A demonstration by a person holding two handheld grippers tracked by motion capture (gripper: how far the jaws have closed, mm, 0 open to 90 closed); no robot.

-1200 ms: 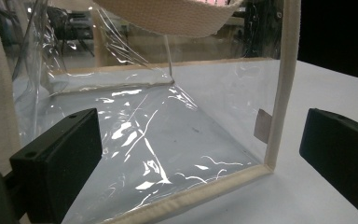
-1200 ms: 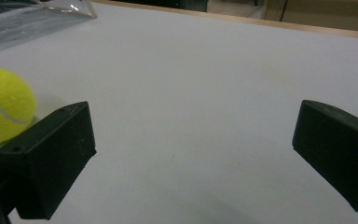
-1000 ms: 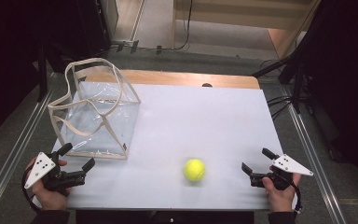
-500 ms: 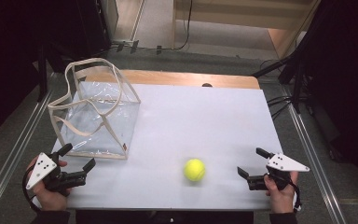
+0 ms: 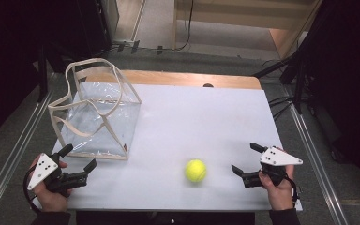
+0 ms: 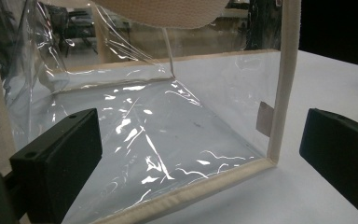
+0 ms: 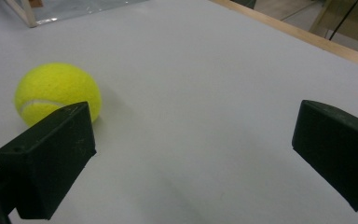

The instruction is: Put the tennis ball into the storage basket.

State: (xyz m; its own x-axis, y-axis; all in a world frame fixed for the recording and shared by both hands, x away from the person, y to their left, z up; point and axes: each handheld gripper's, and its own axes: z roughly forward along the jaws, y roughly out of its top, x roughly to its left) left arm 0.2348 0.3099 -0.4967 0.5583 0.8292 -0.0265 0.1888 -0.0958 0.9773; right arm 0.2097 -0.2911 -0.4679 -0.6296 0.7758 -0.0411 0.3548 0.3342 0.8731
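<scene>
A yellow tennis ball (image 5: 196, 170) lies on the white table (image 5: 201, 117) near its front edge; it shows again (image 7: 56, 91) behind the left jaw in the right gripper view. My right gripper (image 5: 246, 158) is open, a short way right of the ball, with nothing between its jaws (image 7: 193, 154). A clear plastic tote bag (image 5: 96, 119) with cream trim and handles stands at the left of the table. My left gripper (image 5: 78, 157) is open just in front of the bag's near corner (image 6: 270, 158), holding nothing.
A wooden strip (image 5: 178, 78) edges the table's far side. Metal rails (image 5: 309, 140) run along the floor on both sides. Dark stands and cables sit beyond the table at the right.
My right gripper has moved left, closer to the tennis ball. The left gripper, the bag and the ball have stayed where they were.
</scene>
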